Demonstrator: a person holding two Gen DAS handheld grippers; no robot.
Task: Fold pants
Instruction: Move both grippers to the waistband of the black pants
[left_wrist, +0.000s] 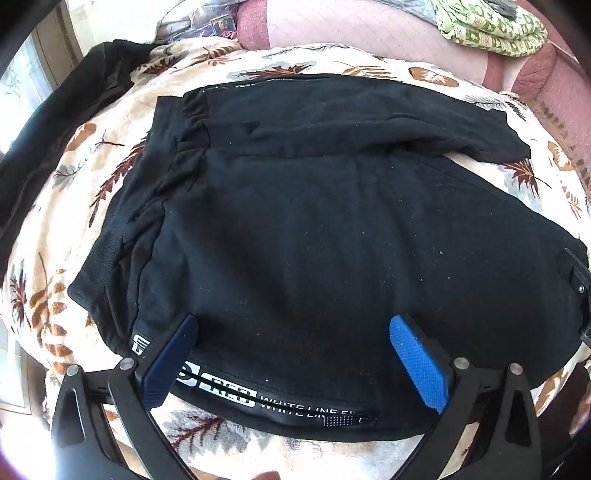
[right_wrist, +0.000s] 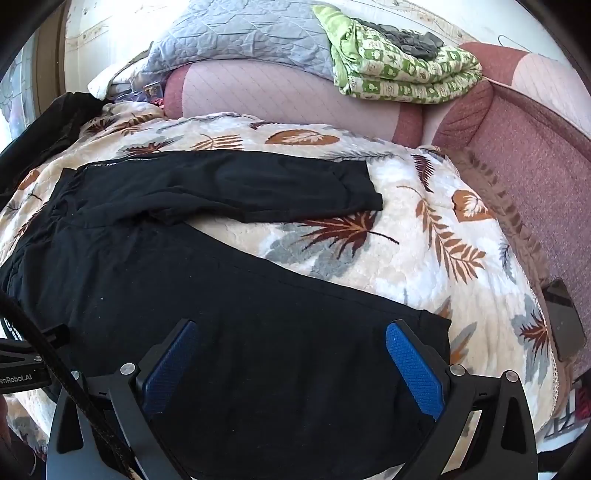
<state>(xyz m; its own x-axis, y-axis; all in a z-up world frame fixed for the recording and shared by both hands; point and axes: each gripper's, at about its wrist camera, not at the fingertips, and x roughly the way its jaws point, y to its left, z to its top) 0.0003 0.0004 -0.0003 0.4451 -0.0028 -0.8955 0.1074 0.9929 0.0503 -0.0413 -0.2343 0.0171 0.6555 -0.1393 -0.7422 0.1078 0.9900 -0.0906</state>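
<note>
Pants (left_wrist: 295, 229): black, spread on the leaf-print blanket (right_wrist: 424, 236)
Left gripper (left_wrist: 293, 334): jaws wide, holding nothing
Right gripper (right_wrist: 291, 338): jaws wide too
Around: green quilt (right_wrist: 402, 70) folded on the sofa (right_wrist: 535, 177)
Only left view: white lettering (left_wrist: 288, 404) along the near edge

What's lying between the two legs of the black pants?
Only bare leaf-print blanket lies between the far leg and the near leg of the pants, seen in the right wrist view.

Home living room: pink sofa (right_wrist: 288, 99), leaf-print blanket (right_wrist: 424, 240), folded quilts (right_wrist: 402, 70).
</note>
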